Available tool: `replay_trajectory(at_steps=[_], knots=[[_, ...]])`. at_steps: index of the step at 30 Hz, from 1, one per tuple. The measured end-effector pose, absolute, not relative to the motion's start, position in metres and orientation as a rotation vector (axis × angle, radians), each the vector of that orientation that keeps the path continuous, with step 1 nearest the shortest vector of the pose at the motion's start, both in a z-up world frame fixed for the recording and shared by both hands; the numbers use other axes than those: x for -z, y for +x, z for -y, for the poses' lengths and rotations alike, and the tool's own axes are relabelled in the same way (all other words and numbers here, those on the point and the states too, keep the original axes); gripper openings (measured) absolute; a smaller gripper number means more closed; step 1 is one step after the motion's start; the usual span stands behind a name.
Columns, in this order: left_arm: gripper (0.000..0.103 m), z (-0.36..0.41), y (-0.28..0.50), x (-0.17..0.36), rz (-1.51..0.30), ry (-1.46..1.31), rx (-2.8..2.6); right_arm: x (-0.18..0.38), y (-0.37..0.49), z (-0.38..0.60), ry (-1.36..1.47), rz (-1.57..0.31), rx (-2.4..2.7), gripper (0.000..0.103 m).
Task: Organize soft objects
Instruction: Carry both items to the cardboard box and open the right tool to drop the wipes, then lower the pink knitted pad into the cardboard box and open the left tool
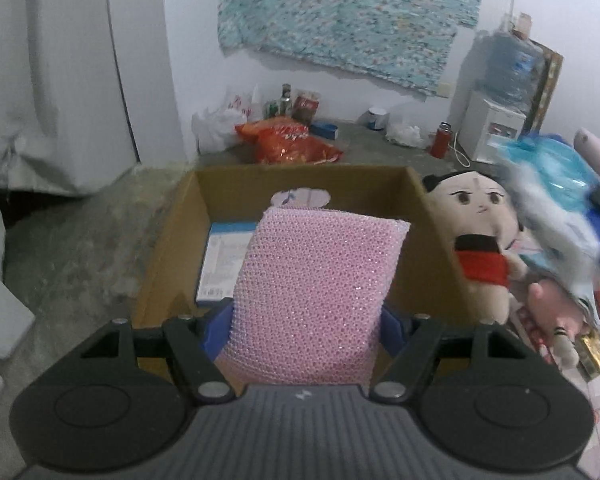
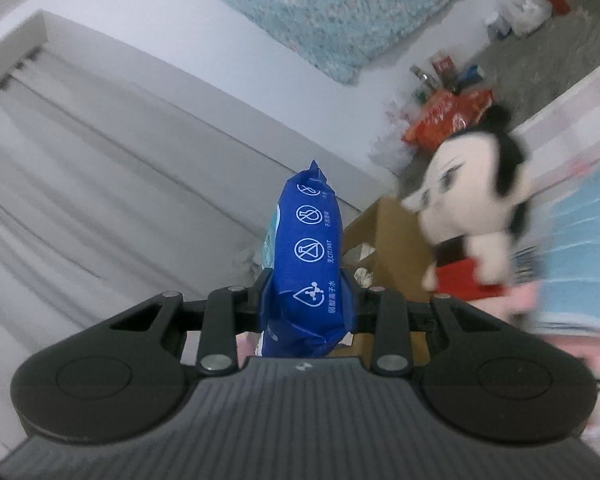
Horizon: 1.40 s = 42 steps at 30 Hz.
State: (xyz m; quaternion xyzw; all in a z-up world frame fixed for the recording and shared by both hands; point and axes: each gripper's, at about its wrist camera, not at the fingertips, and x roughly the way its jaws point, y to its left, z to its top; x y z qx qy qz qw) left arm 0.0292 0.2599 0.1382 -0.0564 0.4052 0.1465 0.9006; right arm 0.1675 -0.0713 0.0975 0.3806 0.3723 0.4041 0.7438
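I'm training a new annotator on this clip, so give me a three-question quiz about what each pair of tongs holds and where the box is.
1. True or false: the left tongs grip a pink mesh sponge.
2. What do the right tongs hold: A) plush doll, B) blue wet-wipes pack, C) nothing?
3. Which open container lies beyond the sponge?

Key: 1 true. 2 B. 3 the brown cardboard box.
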Motion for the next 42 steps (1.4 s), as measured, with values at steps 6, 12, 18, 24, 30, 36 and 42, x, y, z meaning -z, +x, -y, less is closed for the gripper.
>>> replay_trajectory(at_steps=[6,12,18,24,30,36,42], knots=[[0.074,-0.302,0.03,-0.107,-0.837,-0.183,-0.288,-0.078,0.18,-0.061,0.705,-0.887,-0.721,0.032],[0.074,-0.325,0.027,-0.088,-0.833,-0.239,-0.249,-0.071,0.189,-0.155,0.458,-0.883,-0.595,0.032],[0.075,-0.338,0.031,-0.076,-0.817,-0.276,-0.249,-0.059,0.184,-0.203,0.354,-0.822,-0.479,0.031],[0.075,-0.34,0.026,-0.07,-0.809,-0.291,-0.272,-0.041,0.193,-0.225,0.258,-0.881,-0.473,0.031],[0.076,-0.337,0.022,-0.072,-0.808,-0.277,-0.283,-0.036,0.2,-0.252,0.069,-0.925,-0.476,0.042],[0.077,-0.335,0.02,-0.079,-0.786,-0.265,-0.278,-0.08,0.187,-0.249,-0.165,-0.719,-0.554,0.073],[0.077,-0.332,0.025,-0.074,-0.782,-0.283,-0.27,-0.066,0.221,-0.254,-0.192,-0.883,-0.625,0.022]])
